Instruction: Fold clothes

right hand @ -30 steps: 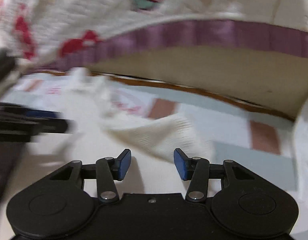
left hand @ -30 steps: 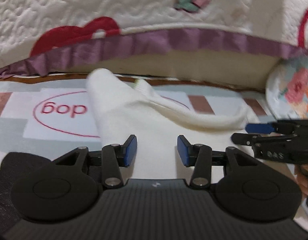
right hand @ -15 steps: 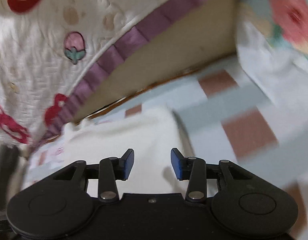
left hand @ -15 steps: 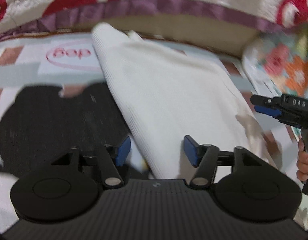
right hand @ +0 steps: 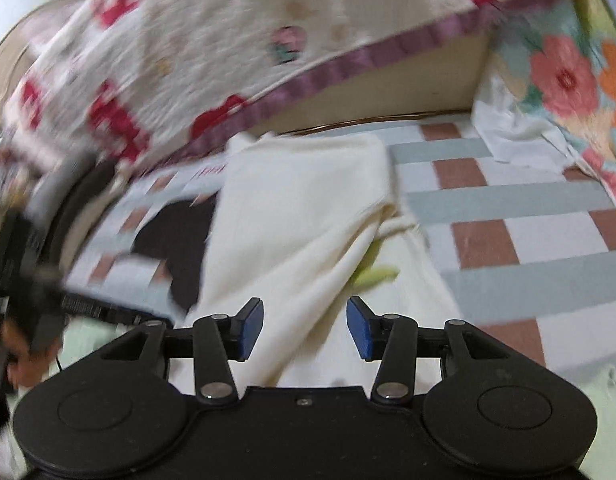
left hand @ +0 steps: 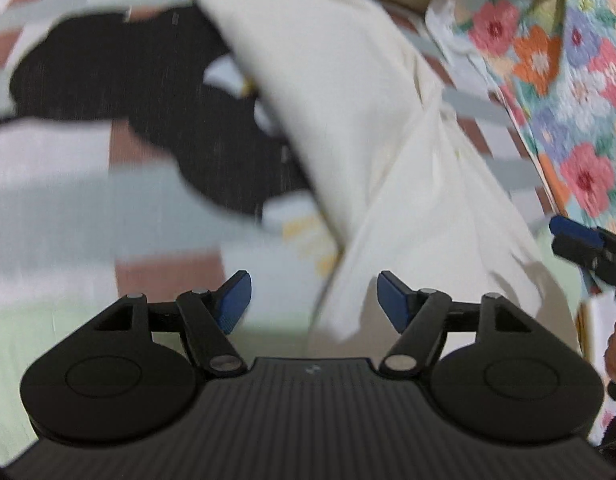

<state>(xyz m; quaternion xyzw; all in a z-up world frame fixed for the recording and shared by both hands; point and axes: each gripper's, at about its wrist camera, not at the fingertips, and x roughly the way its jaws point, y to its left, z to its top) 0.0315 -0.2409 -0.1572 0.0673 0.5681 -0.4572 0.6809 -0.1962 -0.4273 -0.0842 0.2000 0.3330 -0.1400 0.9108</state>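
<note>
A cream knitted garment (left hand: 347,100) lies stretched over the checked bed cover, partly folded, its near end below my left gripper (left hand: 313,300). That gripper is open and holds nothing. The same cream garment (right hand: 308,208) runs away from my right gripper (right hand: 305,330), which is open and empty above the garment's near end. A black garment (left hand: 128,80) lies beside the cream one on its left, also seen as a black garment (right hand: 176,240) in the right wrist view. The right gripper's blue-tipped fingers (left hand: 575,232) show at the left view's right edge.
A checked bed cover (right hand: 507,200) of grey, brown and white squares is underneath. A quilt (right hand: 188,60) with red shapes and purple trim hangs at the back. A floral cloth (left hand: 567,80) rises on the right. A hand (right hand: 24,356) holds the left gripper's handle.
Both grippers have pulled back toward the cream garment's near end and stayed open. The left view has tilted down, so more of the black garment and bed cover shows.
</note>
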